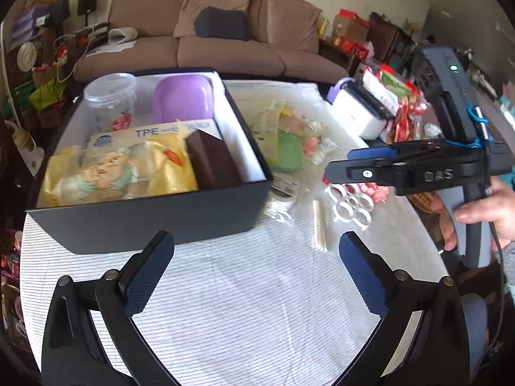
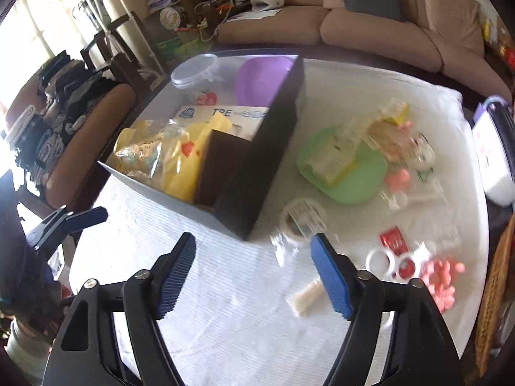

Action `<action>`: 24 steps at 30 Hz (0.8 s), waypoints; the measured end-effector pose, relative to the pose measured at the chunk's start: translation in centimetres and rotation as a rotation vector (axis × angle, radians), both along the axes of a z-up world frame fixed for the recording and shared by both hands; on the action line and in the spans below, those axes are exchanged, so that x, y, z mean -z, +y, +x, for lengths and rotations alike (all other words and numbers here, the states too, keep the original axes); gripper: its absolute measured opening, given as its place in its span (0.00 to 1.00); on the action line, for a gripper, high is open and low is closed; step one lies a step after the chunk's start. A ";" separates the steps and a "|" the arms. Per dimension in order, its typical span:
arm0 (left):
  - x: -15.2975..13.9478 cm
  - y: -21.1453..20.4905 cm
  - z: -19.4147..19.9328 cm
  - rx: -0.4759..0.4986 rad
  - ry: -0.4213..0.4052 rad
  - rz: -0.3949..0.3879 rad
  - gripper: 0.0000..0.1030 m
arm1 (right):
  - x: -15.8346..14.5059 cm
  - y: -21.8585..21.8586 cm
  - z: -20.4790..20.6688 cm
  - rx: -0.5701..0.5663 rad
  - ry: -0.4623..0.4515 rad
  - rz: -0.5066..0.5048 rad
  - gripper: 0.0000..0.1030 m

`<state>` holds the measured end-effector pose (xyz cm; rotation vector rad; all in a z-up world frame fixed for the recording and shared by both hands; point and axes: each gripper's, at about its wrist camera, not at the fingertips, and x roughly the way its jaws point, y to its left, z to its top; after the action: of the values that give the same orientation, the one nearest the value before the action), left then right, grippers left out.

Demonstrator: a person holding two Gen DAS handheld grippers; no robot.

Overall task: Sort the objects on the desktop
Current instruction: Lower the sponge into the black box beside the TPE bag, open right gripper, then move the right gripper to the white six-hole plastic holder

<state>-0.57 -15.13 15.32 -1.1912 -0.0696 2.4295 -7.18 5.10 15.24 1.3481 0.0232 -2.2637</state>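
Two wrist fisheyes, angled down over the table (image 1: 225,305) – left nearer, both sharing the dark box (image 1: 151,222)

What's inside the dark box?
In the dark box: clear jar, purple lid, TPE packet, yellow snack bag, brown block. Anything beneath them is covered.

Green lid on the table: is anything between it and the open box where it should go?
Yes. A clear packet lies on the green lid, and the dark box wall stands between lid and interior, so it must be lifted over.
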 end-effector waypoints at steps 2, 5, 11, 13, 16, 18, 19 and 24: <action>0.6 1.8 0.3 0.007 -0.008 -0.006 1.00 | 0.3 2.5 1.0 0.026 0.007 -0.034 0.87; 1.8 4.4 0.6 0.024 -0.035 0.004 1.00 | 0.9 6.4 2.3 0.076 0.026 -0.057 1.00; 5.7 9.9 0.4 0.009 -0.080 -0.035 1.00 | 3.8 13.9 3.3 0.231 0.000 -0.091 1.00; 7.2 11.7 0.0 0.007 -0.091 -0.060 1.00 | 5.3 16.1 3.6 0.279 -0.007 -0.109 1.00; 9.0 13.8 -0.6 -0.003 -0.097 -0.090 1.00 | 7.5 18.6 3.8 0.336 -0.022 -0.149 1.00; 9.9 14.6 -1.1 -0.022 -0.087 -0.108 1.00 | 8.8 19.9 3.8 0.371 -0.022 -0.167 1.00; 10.2 14.8 -1.4 -0.027 -0.088 -0.106 1.00 | 9.2 20.5 3.7 0.384 -0.016 -0.173 1.00; 11.1 15.6 -2.3 -0.001 -0.104 -0.068 1.00 | 10.6 22.3 2.8 0.391 -0.020 -0.197 1.00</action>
<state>-2.85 0.45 4.22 -1.3479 -0.0181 2.3865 -4.37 27.43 4.61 1.3604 -0.4981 -2.4859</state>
